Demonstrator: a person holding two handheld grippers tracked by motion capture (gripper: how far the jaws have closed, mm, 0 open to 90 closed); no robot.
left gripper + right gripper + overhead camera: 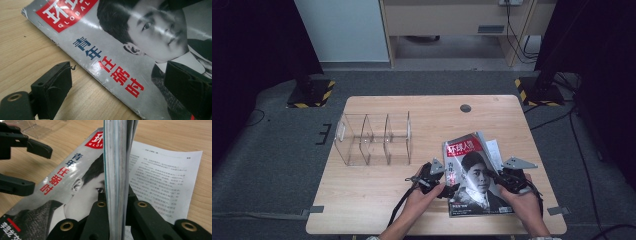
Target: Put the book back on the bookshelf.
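A magazine (474, 175) with a red title block and a black-and-white portrait cover lies at the table's front right. My right gripper (507, 180) is shut on its right edge; in the right gripper view the two jaws pinch the stacked page edges (116, 170), and the right gripper (117, 205) sits at their base. My left gripper (437, 182) stands open at the magazine's left edge. In the left gripper view one of its fingers (52, 87) rests over bare wood and the other over the cover (120, 50). A white printed page (162, 182) shows beside the cover.
A clear acrylic organizer (374, 139) with several compartments stands on the left half of the wooden table (372, 200). A small round hole (465, 108) sits near the far edge. Beyond the table are dark stands and cables on a grey floor.
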